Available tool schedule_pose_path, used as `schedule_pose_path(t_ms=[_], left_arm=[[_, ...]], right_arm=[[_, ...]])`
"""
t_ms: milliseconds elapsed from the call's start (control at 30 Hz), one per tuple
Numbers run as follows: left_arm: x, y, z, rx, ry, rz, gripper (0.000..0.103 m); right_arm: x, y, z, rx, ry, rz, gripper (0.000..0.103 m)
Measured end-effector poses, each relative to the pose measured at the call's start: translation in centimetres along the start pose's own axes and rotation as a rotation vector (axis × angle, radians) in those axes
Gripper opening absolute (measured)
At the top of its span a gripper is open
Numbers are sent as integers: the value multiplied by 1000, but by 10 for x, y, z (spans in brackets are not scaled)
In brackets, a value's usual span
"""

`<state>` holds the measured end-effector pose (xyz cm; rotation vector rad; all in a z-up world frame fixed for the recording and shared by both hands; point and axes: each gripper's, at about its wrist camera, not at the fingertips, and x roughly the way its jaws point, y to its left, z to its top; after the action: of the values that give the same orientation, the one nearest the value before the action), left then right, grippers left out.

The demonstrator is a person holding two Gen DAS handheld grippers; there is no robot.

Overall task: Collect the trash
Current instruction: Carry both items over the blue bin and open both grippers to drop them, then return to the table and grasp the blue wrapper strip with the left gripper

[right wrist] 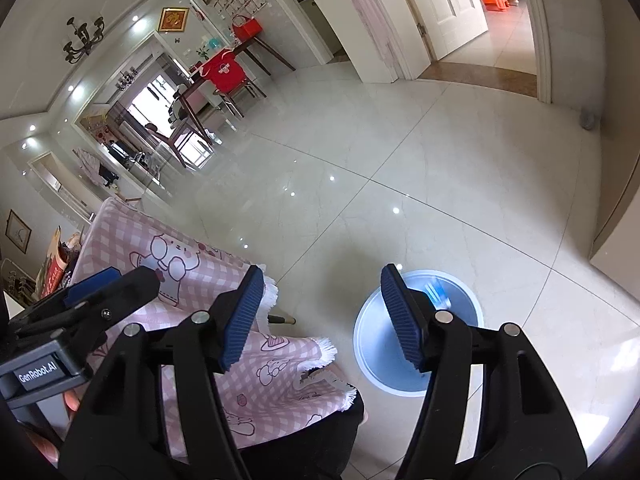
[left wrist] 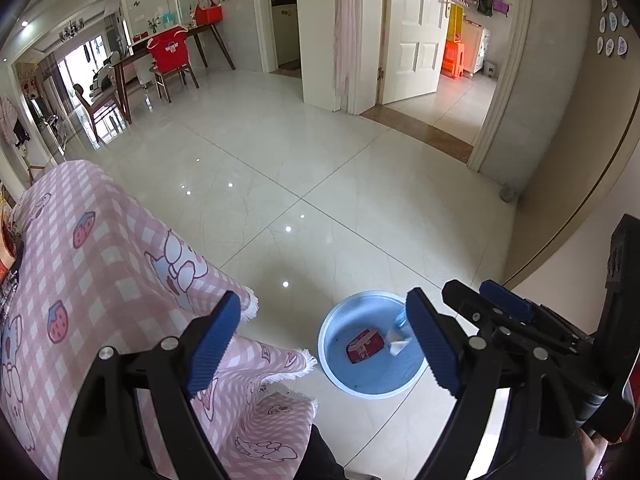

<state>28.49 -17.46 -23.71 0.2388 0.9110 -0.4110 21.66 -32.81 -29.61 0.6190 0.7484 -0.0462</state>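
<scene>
Both hand-held grippers are hovering wide open and gripping nothing: the left hand-held gripper [left wrist: 324, 344] over the pink checked cloth [left wrist: 100, 280] covering the bench, the right hand-held gripper [right wrist: 322, 314] just beside it. Below them the blue bin [left wrist: 360, 376] is standing on the tiled floor [left wrist: 320, 168], holding a red carton [left wrist: 365, 346] and a clear plastic bottle [left wrist: 400, 326] lying near each other inside.

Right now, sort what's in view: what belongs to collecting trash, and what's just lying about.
Belongs to the job:
- blue bin on the floor
- red carton inside it
- clear plastic bottle inside it
- both open claws, left and right

Just lying about:
- pink checked tablecloth
- red-covered chair
</scene>
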Motion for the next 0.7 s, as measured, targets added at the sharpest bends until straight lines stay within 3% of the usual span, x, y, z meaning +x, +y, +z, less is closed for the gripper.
schedule_pose_path(t_ms=[167, 300, 533, 700], left_arm=[[-27, 7, -3, -5, -41, -5, 83], [-60, 22, -7, -21, -95, -3, 83], [-130, 93, -26, -111, -195, 54, 88], [-156, 162, -48, -172, -190, 176, 88]], right_arm=[[-15, 12, -1, -16, -8, 23, 61], [-37, 47, -1, -79, -29, 79, 61], [-68, 133, -3, -250, -61, 193, 61], [-63, 192, -12, -347, -27, 272, 61]])
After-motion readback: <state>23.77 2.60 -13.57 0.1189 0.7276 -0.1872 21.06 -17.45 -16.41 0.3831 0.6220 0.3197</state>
